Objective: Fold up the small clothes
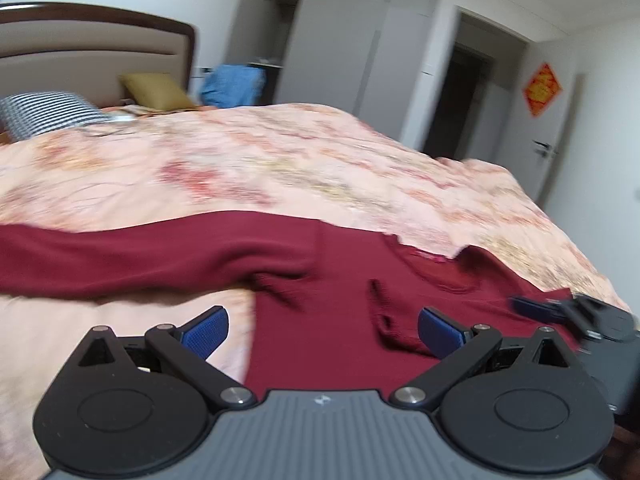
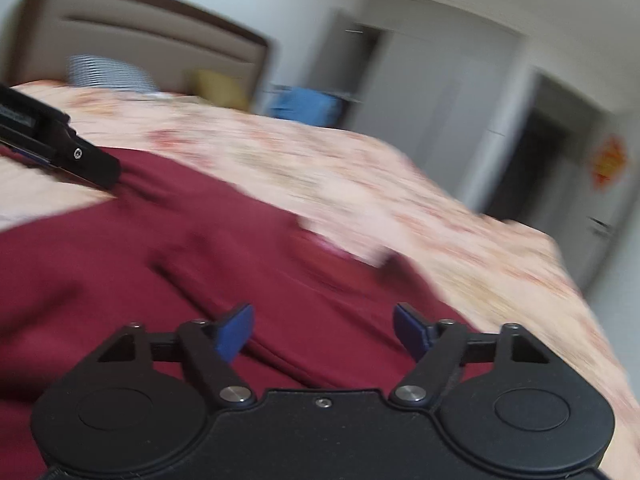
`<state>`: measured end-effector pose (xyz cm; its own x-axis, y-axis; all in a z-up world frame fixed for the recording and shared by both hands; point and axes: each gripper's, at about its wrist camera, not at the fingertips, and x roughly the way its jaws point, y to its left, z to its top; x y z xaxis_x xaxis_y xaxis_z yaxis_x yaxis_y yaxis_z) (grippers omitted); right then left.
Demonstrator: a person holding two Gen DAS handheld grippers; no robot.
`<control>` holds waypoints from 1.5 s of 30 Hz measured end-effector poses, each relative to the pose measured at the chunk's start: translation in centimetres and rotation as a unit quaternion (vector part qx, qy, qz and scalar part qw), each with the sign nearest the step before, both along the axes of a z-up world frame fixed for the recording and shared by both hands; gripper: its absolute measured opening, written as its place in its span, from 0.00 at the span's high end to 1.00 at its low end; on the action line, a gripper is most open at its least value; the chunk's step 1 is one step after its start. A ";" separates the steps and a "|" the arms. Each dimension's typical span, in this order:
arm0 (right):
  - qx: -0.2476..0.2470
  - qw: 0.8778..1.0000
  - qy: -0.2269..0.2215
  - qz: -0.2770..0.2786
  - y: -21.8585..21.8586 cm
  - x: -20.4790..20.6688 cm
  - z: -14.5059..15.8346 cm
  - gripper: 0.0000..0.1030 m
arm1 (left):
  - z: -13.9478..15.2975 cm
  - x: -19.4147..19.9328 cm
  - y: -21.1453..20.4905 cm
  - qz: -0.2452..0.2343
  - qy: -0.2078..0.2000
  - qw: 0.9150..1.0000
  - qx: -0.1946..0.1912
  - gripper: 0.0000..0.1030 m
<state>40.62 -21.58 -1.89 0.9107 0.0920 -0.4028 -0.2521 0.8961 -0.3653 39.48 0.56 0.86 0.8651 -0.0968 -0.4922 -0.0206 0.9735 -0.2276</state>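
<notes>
A: Location of the garment?
B: On the floral pink quilted bed (image 1: 248, 168); the dark red long-sleeved knit top (image 1: 320, 340) lies flat, sleeve outstretched.
A: Claw status?
B: Left claw (image 1: 320, 334) and right claw (image 2: 324, 332): wide open, empty. Step, as judged: pre-fold. Next: grasp an edge.

no legible text, red door sign (image 1: 541, 89) blurred

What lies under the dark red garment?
The floral bedspread shows around the dark red garment, which lies spread on it; whatever sits directly beneath the cloth is covered.
</notes>
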 end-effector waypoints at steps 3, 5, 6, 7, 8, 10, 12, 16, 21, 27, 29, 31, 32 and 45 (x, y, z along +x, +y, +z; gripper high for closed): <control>-0.011 0.996 -0.006 -0.085 -4.8 -1.0 -0.9 0.18 | -1.2 2.9 -2.1 -0.021 -0.006 1.000 0.007 0.00; -0.032 0.990 -0.002 -0.137 -7.4 -1.1 -2.2 0.18 | -2.2 4.9 -3.4 -0.022 0.009 1.000 0.012 0.00; -0.035 0.987 0.002 -0.157 -8.6 -1.0 -2.7 0.17 | -2.8 5.7 -4.0 -0.022 0.014 1.000 0.013 0.00; -0.033 0.985 0.005 -0.171 -9.7 -0.9 -3.2 0.16 | -3.5 6.4 -4.5 -0.020 0.017 1.000 0.016 0.00; -0.028 0.982 0.004 -0.184 -10.5 -0.6 -3.7 0.12 | -4.1 7.0 -4.9 -0.016 0.024 0.999 0.023 0.00; -0.025 0.978 0.002 -0.209 -11.7 0.1 -4.4 0.12 | -5.3 7.7 -5.4 -0.010 0.036 0.999 0.035 0.00; -0.018 0.974 -0.012 -0.225 -12.5 0.9 -4.8 0.12 | -6.8 8.1 -5.5 -0.001 0.053 0.998 0.046 0.00; -0.023 0.971 -0.038 -0.233 -12.7 2.8 -5.2 0.40 | -7.8 7.5 -5.5 0.003 0.038 0.998 0.050 0.00; -0.031 0.977 -0.030 -0.208 -11.5 2.3 -4.6 0.94 | -8.0 7.5 -5.7 0.002 0.040 0.998 0.058 0.00; 0.083 0.964 0.033 -0.252 -14.0 1.9 -4.9 0.95 | -8.0 7.6 -5.6 0.001 0.041 0.998 0.056 0.00; 0.069 0.965 0.027 -0.251 -13.3 1.8 -4.8 0.95 | -8.0 7.7 -5.7 0.001 0.041 0.997 0.060 0.00; 0.075 0.966 0.031 -0.247 -13.2 1.8 -4.8 0.94 | -8.0 7.8 -5.8 0.001 0.042 0.997 0.063 0.00; 0.083 0.966 0.033 -0.244 -13.4 1.6 -4.9 0.92 | -8.0 7.8 -5.7 0.001 0.042 0.997 0.063 0.00; 0.173 0.972 0.034 -0.157 -12.6 -9.4 -1.6 0.04 | -5.2 3.2 -2.2 -0.029 0.040 0.999 0.004 0.00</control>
<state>31.25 -34.16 -3.45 0.8877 -0.0453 -0.4582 0.0406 0.9990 -0.0202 42.68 -1.69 -4.38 0.8160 -0.1418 -0.5604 0.0190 0.9755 -0.2192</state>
